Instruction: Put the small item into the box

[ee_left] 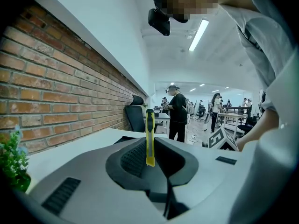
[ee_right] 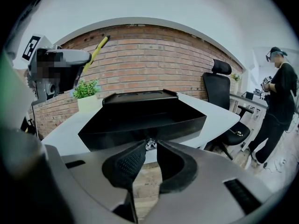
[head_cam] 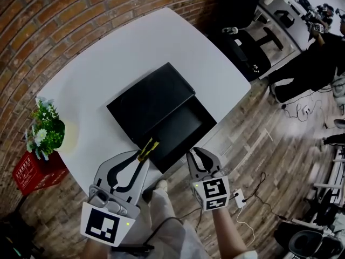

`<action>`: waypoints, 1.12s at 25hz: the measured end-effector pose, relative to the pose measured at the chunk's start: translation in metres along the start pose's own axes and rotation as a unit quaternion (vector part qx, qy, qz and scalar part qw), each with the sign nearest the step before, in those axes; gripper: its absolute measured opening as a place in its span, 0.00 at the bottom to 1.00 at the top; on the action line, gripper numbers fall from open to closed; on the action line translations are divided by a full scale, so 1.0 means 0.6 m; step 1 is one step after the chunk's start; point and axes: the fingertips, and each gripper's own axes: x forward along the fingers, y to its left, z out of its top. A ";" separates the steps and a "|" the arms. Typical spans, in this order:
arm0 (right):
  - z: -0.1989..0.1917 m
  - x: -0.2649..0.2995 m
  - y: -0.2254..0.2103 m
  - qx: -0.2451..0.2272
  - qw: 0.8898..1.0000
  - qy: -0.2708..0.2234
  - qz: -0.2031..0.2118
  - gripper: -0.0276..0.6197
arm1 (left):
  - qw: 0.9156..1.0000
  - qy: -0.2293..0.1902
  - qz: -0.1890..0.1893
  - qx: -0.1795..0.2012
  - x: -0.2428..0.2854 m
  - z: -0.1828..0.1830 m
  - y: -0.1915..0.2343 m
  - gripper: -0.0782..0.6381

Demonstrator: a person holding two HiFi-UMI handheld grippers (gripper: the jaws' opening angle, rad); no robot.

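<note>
A black box [head_cam: 182, 127] lies open on the white table [head_cam: 108, 63], its lid [head_cam: 151, 97] leaning back behind the tray. My left gripper [head_cam: 144, 156] is shut on a yellow utility knife [head_cam: 149, 148] at the box's near edge. In the left gripper view the knife [ee_left: 149, 136] stands upright between the pads of that gripper [ee_left: 150, 160]. My right gripper [head_cam: 190, 154] hovers just off the table's near edge. In its own view the right gripper [ee_right: 150, 146] pinches a small silvery item [ee_right: 150, 144], with the box [ee_right: 140, 120] right ahead.
A potted plant [head_cam: 46, 127] stands at the table's left corner, above a red crate [head_cam: 38, 171] on the floor. A black office chair [head_cam: 253, 47] and a standing person [head_cam: 312, 58] are beyond the table. A brick wall [ee_right: 149, 64] runs behind it.
</note>
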 end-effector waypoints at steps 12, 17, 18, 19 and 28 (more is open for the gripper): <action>0.069 -0.066 -0.016 0.043 0.996 -0.062 -0.054 0.18 | 1.000 -0.021 -0.009 0.015 -0.032 0.051 -0.003 0.20; 0.140 -0.135 0.008 0.003 0.992 -0.104 -0.069 0.16 | 0.999 -0.041 -0.018 0.011 -0.065 0.087 -0.013 0.20; 0.153 -0.150 0.013 -0.003 0.991 -0.112 -0.074 0.15 | 0.999 -0.045 -0.021 0.011 -0.070 0.094 -0.014 0.20; 0.166 -0.164 0.018 -0.006 0.990 -0.120 -0.077 0.15 | 0.998 -0.049 -0.023 0.012 -0.074 0.102 -0.017 0.20; 0.245 -0.277 0.057 -0.025 0.978 -0.178 -0.101 0.14 | 0.995 -0.083 -0.040 0.038 -0.117 0.166 -0.042 0.20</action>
